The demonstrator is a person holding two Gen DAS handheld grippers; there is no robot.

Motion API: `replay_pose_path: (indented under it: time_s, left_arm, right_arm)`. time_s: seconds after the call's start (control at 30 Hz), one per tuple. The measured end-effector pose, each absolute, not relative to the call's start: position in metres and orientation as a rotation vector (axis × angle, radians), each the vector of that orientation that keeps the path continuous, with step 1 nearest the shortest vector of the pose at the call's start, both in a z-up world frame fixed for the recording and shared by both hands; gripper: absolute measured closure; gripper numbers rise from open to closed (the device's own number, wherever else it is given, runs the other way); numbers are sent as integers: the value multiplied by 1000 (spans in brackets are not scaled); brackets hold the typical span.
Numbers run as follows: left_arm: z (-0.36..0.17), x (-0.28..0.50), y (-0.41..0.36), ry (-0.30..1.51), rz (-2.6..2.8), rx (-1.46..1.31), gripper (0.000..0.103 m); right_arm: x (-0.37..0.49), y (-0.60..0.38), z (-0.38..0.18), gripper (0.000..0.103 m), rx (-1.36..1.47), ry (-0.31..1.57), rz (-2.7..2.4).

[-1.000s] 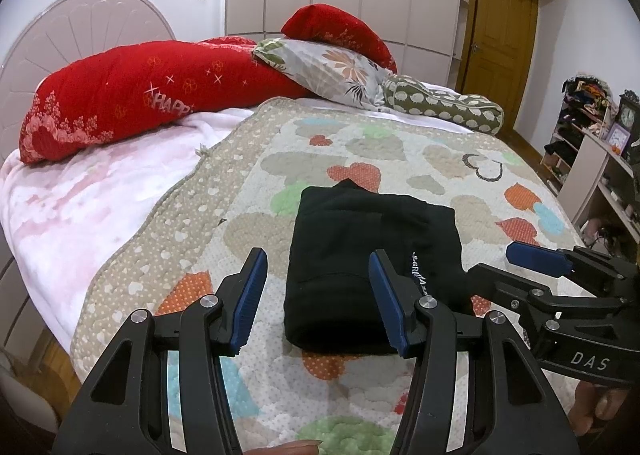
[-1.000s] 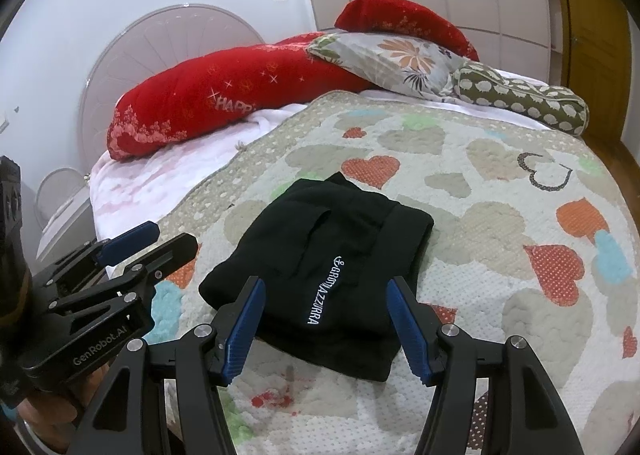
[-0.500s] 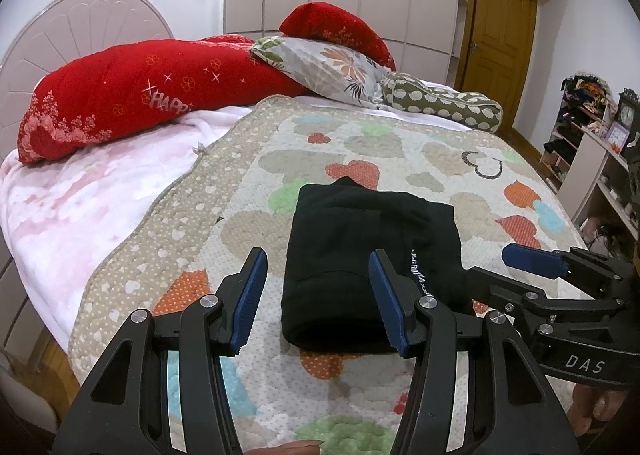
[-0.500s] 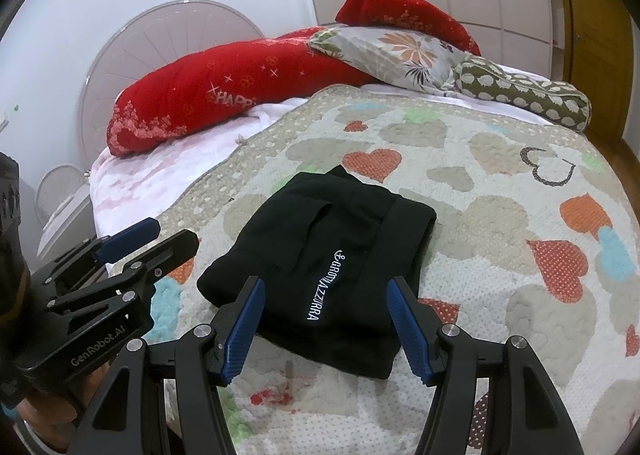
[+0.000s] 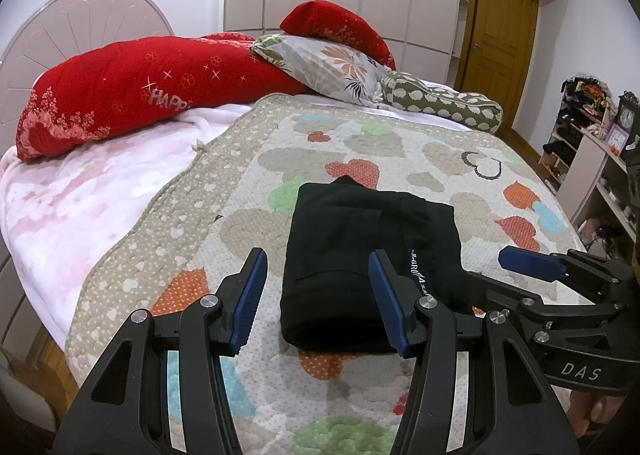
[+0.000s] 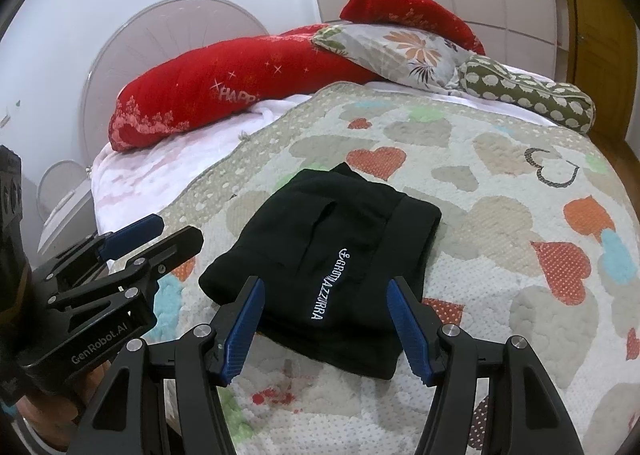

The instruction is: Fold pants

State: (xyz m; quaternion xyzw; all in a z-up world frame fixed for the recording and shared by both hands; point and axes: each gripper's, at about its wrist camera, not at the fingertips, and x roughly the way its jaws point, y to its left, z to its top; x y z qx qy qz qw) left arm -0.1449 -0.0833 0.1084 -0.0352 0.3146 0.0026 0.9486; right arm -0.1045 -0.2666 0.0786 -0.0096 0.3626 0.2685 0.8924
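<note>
The black pants (image 5: pixel 360 255) lie folded in a compact rectangle on the heart-patterned quilt (image 5: pixel 460 159), with white lettering on top; they also show in the right wrist view (image 6: pixel 328 263). My left gripper (image 5: pixel 318 295) is open and empty, held just above the near edge of the pants. My right gripper (image 6: pixel 326 325) is open and empty, also near the front edge. The right gripper shows in the left wrist view (image 5: pixel 532 267). The left gripper shows in the right wrist view (image 6: pixel 152 235).
Red pillows (image 5: pixel 132 91), a floral pillow (image 5: pixel 328 67) and a green spotted bolster (image 5: pixel 444 105) lie at the head of the bed. A pink blanket (image 5: pixel 80 207) covers the left side. Shelves (image 5: pixel 592 159) stand on the right, a wooden door (image 5: pixel 500 39) behind.
Both grippers have drawn back slightly from the folded pants. The pants have not moved.
</note>
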Motion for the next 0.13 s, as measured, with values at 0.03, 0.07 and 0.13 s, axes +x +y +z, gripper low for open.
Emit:
replay_pose_path:
  time_s: [0.03, 0.07, 0.13]
  left_arm:
    - [107, -146, -84, 639, 2, -73, 50]
    - [107, -147, -84, 640, 0, -73, 50]
    - [104, -146, -85, 644, -3, -72, 50]
  right_arm:
    - [-105, -267, 79, 41, -18, 751, 557]
    - [-105, -266, 79, 41, -18, 750, 556]
    - [-106, -270, 79, 41, -19, 744, 550]
